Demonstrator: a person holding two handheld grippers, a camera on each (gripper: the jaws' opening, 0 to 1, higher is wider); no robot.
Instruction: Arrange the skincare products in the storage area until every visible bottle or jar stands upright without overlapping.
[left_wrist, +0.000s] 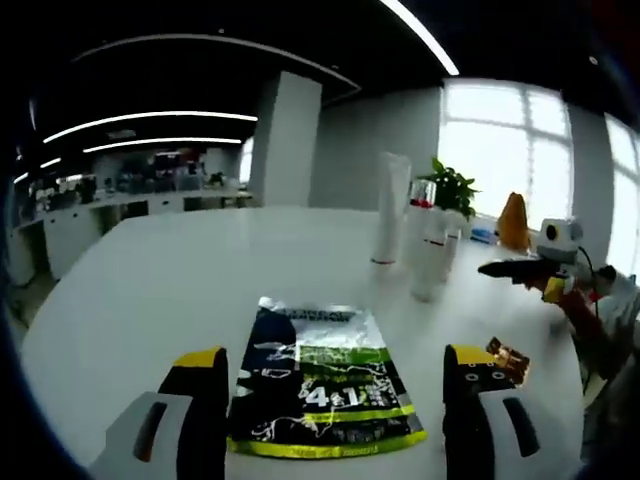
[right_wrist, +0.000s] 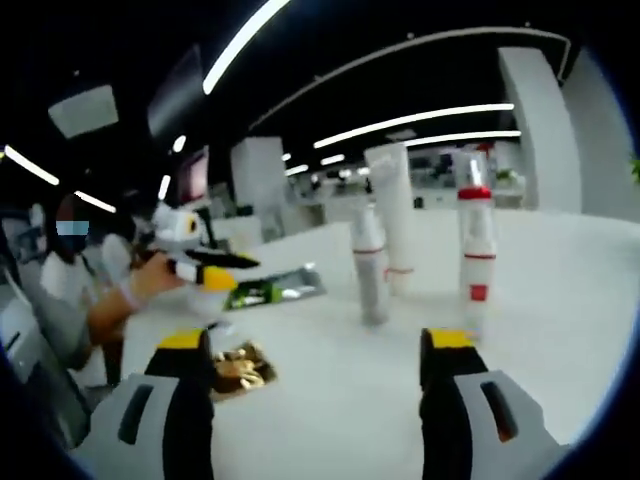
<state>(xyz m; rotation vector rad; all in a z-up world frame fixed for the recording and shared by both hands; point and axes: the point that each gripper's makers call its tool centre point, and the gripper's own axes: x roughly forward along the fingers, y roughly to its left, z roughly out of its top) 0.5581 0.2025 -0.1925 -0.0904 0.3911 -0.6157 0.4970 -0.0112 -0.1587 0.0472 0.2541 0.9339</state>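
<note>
Bottles stand upright on the white table (left_wrist: 150, 290): a tall white tube (right_wrist: 392, 215), a smaller bottle (right_wrist: 369, 270) in front of it and a red-capped bottle (right_wrist: 477, 245) to its right, near one another but apart. They look light, smooth plastic, likely slippery and easy to tip; mid-body seems the safest hold. The right gripper (right_wrist: 317, 375) hangs spread and empty, short of them. The left gripper (left_wrist: 335, 385), also unclenched, straddles a flat dark sachet (left_wrist: 320, 385), bottles far beyond.

Left gripper (left_wrist: 335, 400): black jaws, yellow tips, white-grey bodies with dark slots. Right gripper (right_wrist: 325, 375): same black jaws, yellow tips, white-grey bodies, dark oval slots
</note>
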